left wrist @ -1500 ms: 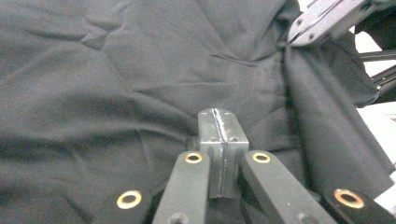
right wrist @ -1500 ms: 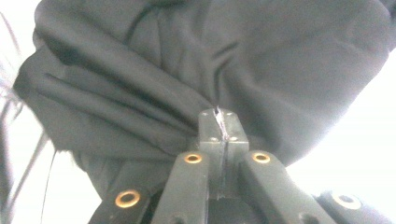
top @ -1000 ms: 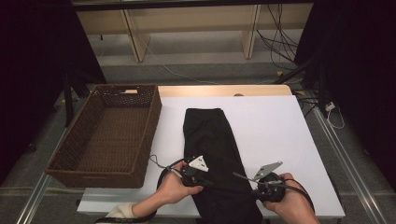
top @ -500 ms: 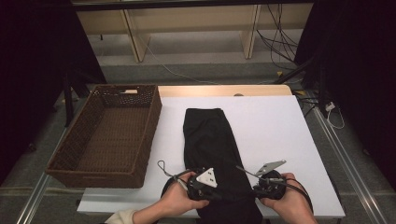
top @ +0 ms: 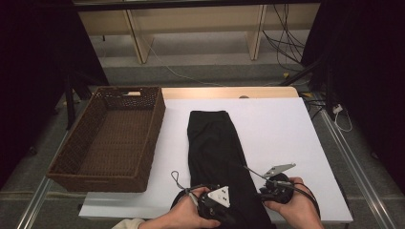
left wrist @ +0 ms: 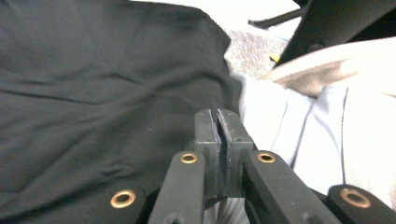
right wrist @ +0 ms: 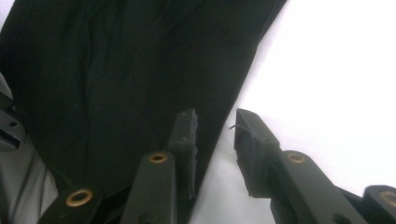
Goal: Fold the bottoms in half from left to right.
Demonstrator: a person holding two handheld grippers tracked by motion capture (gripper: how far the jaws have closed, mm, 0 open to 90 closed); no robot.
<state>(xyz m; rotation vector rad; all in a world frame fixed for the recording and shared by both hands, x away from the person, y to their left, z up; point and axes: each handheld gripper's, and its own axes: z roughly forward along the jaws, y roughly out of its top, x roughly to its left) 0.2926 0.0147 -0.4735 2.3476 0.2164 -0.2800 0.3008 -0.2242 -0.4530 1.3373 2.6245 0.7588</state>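
high view, left claw (top: 224,220) closed on black garment (top: 215,152), right claw (top: 264,192) just opening, garment's edge between jaws

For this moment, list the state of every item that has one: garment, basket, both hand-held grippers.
Black garment: folded into a long strip, flat on the white table, near end by both hands.
Wicker basket: upright, nothing in it, left of the garment.
Left hand-held gripper: jaws shut, nothing visibly between them.
Right hand-held gripper: jaws just been opening, apart over the garment's edge, not pinching it.
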